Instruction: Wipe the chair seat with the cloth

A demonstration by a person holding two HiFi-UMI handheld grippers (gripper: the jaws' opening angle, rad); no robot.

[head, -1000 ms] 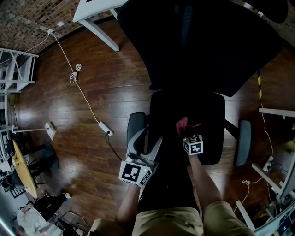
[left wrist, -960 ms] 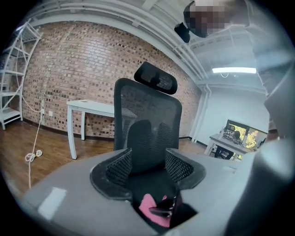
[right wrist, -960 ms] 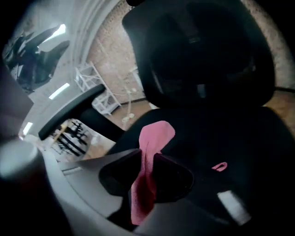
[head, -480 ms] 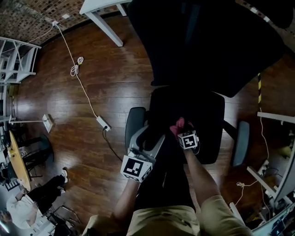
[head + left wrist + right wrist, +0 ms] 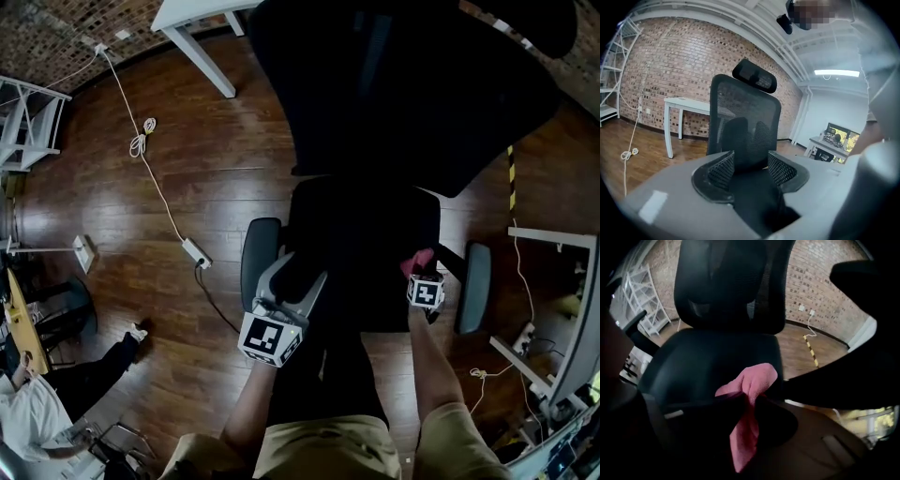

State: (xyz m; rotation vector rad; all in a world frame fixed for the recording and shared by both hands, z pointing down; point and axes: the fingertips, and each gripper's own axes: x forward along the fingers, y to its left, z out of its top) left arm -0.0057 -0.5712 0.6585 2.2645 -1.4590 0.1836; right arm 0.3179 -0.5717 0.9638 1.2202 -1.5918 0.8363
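Note:
The black chair seat (image 5: 361,234) lies below me, its mesh backrest (image 5: 403,84) beyond it. My right gripper (image 5: 419,274) is at the seat's right edge, close to the right armrest (image 5: 473,286), and is shut on a pink cloth (image 5: 417,262). In the right gripper view the cloth (image 5: 751,385) bulges out past the jaws of the right gripper (image 5: 749,401) and hangs over the seat (image 5: 708,362). My left gripper (image 5: 296,272) rests at the seat's left side by the left armrest (image 5: 255,258). In its own view the left gripper (image 5: 747,171) is open and holds nothing.
A white table (image 5: 192,19) stands at the far left of the wooden floor. A cable and power strip (image 5: 192,251) lie left of the chair. White shelving (image 5: 28,131) is at the left, white desk frames (image 5: 553,239) at the right. A person (image 5: 37,412) sits at the bottom left.
My right gripper has carried the cloth from the middle of the seat to its right edge. The left gripper has barely moved.

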